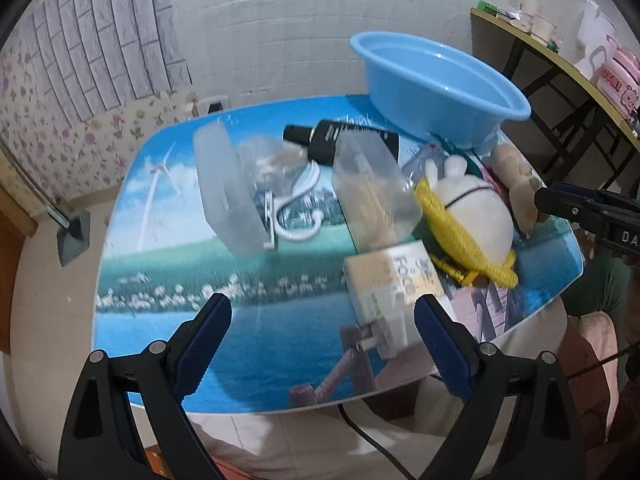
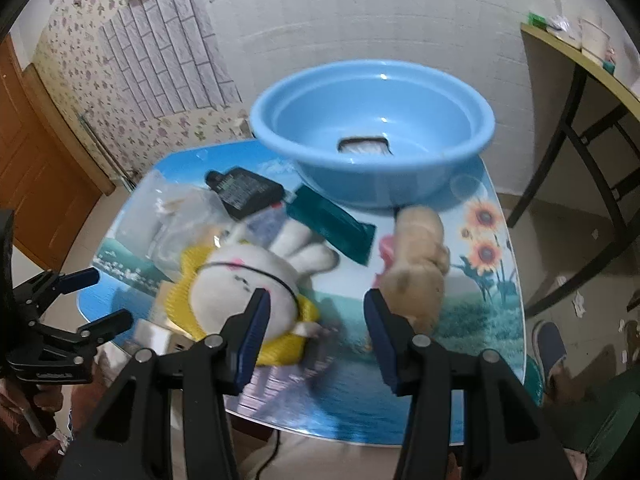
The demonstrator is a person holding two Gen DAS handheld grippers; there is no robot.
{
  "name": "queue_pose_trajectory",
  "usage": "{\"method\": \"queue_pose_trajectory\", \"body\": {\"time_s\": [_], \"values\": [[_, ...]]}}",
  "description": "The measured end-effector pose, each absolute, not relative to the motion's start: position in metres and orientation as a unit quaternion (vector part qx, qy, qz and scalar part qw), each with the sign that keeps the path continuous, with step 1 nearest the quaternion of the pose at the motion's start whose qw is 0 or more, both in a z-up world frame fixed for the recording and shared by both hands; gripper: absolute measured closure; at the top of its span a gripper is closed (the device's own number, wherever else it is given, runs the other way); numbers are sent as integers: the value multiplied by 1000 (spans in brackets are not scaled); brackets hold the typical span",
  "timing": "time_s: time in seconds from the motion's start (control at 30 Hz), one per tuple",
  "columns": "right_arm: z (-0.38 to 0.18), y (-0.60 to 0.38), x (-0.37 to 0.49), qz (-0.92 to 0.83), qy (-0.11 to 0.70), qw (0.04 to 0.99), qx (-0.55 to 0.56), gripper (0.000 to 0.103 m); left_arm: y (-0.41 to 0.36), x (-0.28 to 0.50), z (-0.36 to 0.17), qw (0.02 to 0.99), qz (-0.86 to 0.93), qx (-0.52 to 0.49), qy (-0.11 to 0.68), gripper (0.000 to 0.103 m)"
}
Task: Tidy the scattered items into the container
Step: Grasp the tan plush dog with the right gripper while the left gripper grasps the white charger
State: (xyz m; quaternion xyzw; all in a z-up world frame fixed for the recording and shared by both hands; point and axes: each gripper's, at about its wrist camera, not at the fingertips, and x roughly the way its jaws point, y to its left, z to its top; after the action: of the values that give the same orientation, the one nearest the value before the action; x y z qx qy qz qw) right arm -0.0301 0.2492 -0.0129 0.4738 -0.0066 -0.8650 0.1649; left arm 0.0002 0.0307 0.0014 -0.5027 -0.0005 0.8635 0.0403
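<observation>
On the picture-printed table the clutter sits bunched near the blue basin, which stands at the far edge. From my left wrist view: left gripper spread wide, nothing between the pads, hovering over the near table edge with a small cream carton just beyond its right finger. Past that, a clear plastic bottle lies on its side, touching the carton end. A clear lidded case and a white hook lie left of the bottle. A black bottle lies behind them, close to the basin.

White rabbit plush with yellow trim lies between the bottle and a tan plush toy; both block a straight path to the basin.

Right gripper: jaws partly apart, gripping nothing. Rabbit sits just beyond its left pad, tan plush just beyond its right pad.

Right wrist view only: a dark-framed white item already lying in the basin bottom, and a teal packet lying between the black bottle and the tan plush. Left wrist view only: the hook and the lidded case. Motion blur hides the carton's print.
</observation>
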Motion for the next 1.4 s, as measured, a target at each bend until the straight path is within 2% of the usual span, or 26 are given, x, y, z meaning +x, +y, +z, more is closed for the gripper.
{"method": "queue_pose_trajectory", "body": {"time_s": [0.27, 0.53, 0.8, 0.87, 0.93, 1.1, 1.4], "values": [[-31, 257, -25, -857, -25, 178, 483, 55, 41, 3, -14, 71, 850, -520, -31, 10], [-37, 280, -33, -870, -30, 127, 475, 55, 59, -1, -26, 92, 838, -537, -29, 10], [-29, 291, -32, -882, -38, 125, 452, 55, 76, -1, -33, 98, 829, -550, -15, 10], [-23, 289, -30, -889, -30, 132, 438, 51, 80, -1, -36, 100, 828, -552, -8, 10], [-19, 288, -31, -895, -14, 124, 429, 32, 83, -2, -37, 106, 828, -551, -10, 20], [-29, 296, -42, -893, -4, 95, 440, 30, 83, -1, -39, 97, 832, -546, -2, 42], [-58, 297, -60, -875, -11, 91, 476, 30, 74, 1, -37, 91, 836, -541, -12, 42]]}}
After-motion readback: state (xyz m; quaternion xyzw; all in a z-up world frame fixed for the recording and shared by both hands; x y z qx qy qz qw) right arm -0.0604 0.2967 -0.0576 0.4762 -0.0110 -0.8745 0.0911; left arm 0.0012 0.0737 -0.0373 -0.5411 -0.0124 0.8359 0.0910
